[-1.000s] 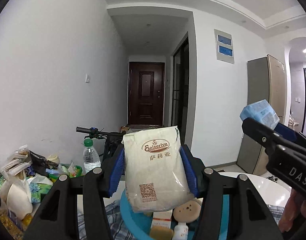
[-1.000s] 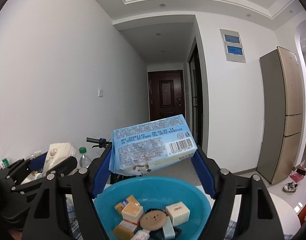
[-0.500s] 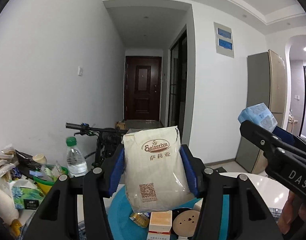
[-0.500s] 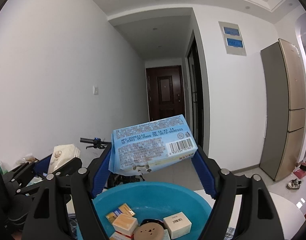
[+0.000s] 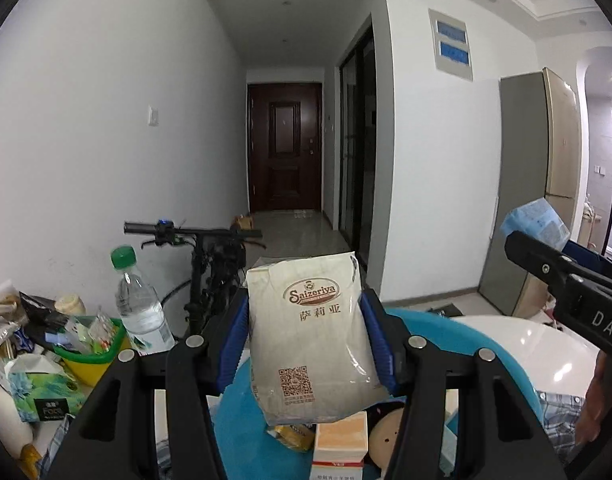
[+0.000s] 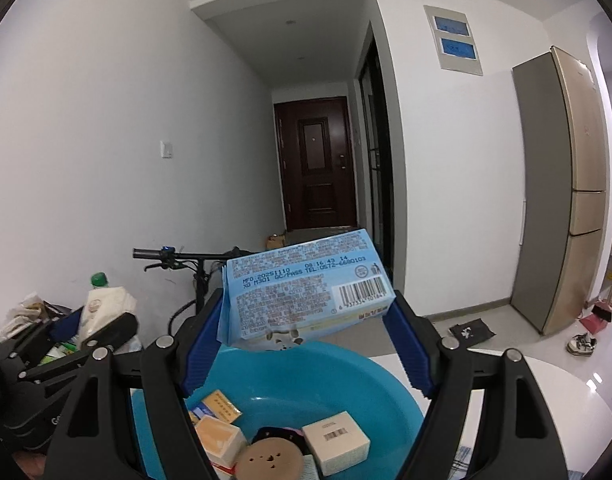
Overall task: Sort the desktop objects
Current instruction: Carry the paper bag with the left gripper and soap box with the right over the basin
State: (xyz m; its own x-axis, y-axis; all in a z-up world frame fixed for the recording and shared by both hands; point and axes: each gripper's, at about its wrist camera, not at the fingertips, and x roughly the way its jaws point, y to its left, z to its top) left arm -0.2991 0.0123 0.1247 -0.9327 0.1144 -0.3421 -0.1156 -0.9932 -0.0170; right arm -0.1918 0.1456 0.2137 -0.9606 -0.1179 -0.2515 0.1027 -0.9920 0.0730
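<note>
- The left tongs (image 5: 306, 344) are clamped on a cream plastic packet of wipes (image 5: 312, 332). It stands upright with its long axis vertical, and its lower end hangs over the round blue plastic basin (image 5: 502, 354).
- The right tongs (image 6: 306, 330) are clamped on a pale blue rectangular tissue pack (image 6: 306, 290). Its long axis runs across the jaws, tilted up toward 2 o'clock, and it hangs over the far rim of the same basin (image 6: 306, 376).
- In the left wrist view the right tongs and their blue pack sit at 3 o'clock, well apart from the cream packet. In the right wrist view the left tongs sit at 9 o'clock.
- Both loads hang above the basin, which lies at 6 o'clock under each pair of tongs. I judge a straight drop or lowering is what comes next. Neither hand looks clearly nearer.
- The basin already holds small cartons and a round tan disc (image 6: 268, 458).
- The cream packet reads "Saizeriya" with Chinese characters and a QR code below.
- The blue pack shows "MFG:20251110", "QC/PASS" and a barcode.
- A clear water bottle with a green cap (image 5: 140, 304) stands at 9 o'clock on the cluttered tabletop (image 5: 522, 336).
</note>
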